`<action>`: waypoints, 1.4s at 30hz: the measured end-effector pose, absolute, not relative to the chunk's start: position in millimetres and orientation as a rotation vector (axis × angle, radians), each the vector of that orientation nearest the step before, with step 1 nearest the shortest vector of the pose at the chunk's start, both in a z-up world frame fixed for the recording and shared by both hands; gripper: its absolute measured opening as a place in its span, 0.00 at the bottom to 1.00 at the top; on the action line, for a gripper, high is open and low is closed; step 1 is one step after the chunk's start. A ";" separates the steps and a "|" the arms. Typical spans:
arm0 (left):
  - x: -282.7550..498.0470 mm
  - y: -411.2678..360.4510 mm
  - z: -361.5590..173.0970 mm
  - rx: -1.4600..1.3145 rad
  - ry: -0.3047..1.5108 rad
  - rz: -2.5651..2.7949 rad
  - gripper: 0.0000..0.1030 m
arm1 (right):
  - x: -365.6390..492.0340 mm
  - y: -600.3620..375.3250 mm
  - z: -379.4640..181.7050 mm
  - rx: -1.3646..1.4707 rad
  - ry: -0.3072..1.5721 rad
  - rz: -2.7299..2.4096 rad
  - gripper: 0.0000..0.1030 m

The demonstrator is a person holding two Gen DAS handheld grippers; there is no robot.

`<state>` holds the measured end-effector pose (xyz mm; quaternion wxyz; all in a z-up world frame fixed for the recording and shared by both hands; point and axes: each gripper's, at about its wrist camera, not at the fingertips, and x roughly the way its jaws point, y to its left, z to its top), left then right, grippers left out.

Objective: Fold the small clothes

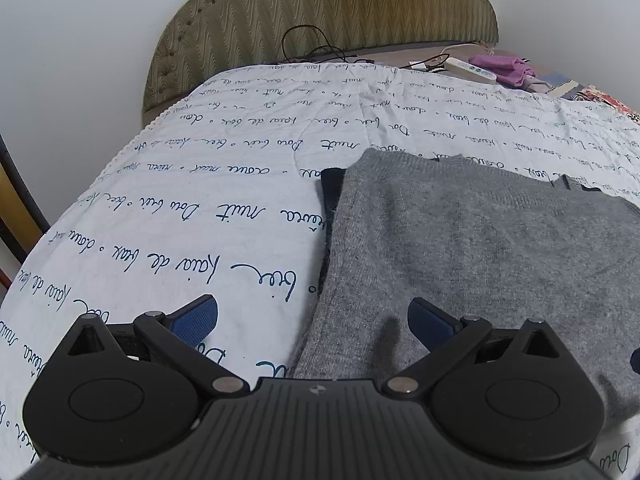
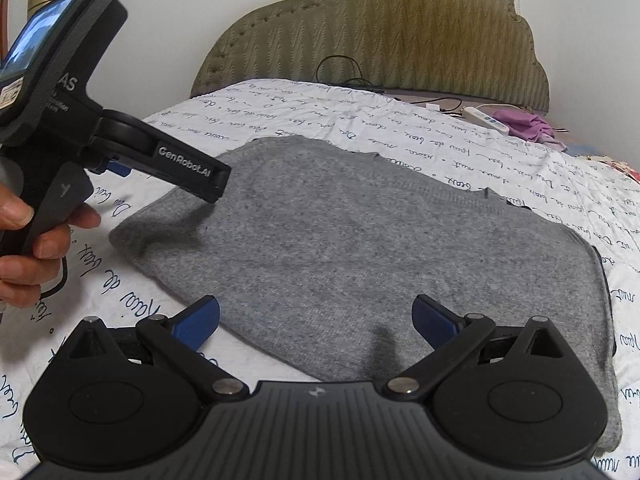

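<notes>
Left gripper [image 1: 314, 320]: jaws spread, empty | right gripper [image 2: 316, 320]: jaws spread, empty | grey sweater [image 2: 360, 248]: flat on bedspread [image 1: 180, 220] | advice: pinch both near corners evenly before folding.

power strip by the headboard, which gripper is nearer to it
Right, though neither is close. The right gripper hangs over the grey knitted sweater's near edge; the left gripper sits at its far-left edge, further from the white power strip.
</notes>
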<state>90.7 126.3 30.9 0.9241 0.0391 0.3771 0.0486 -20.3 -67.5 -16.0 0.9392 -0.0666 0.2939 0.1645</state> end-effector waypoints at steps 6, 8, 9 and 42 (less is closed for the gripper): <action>93.7 125.4 30.4 0.087 0.774 0.096 0.99 | -20.6 -61.1 -18.0 -0.150 0.601 0.345 1.00; 95.9 125.3 30.7 0.087 0.775 0.093 0.99 | -21.1 -58.2 -18.4 -0.160 0.599 0.347 1.00; 96.9 125.4 30.9 0.087 0.775 0.090 0.99 | -21.4 -57.0 -18.6 -0.165 0.597 0.348 1.00; 243.4 207.5 0.2 -0.535 0.963 -0.285 0.96 | -30.2 59.6 -54.9 -0.790 0.279 0.262 1.00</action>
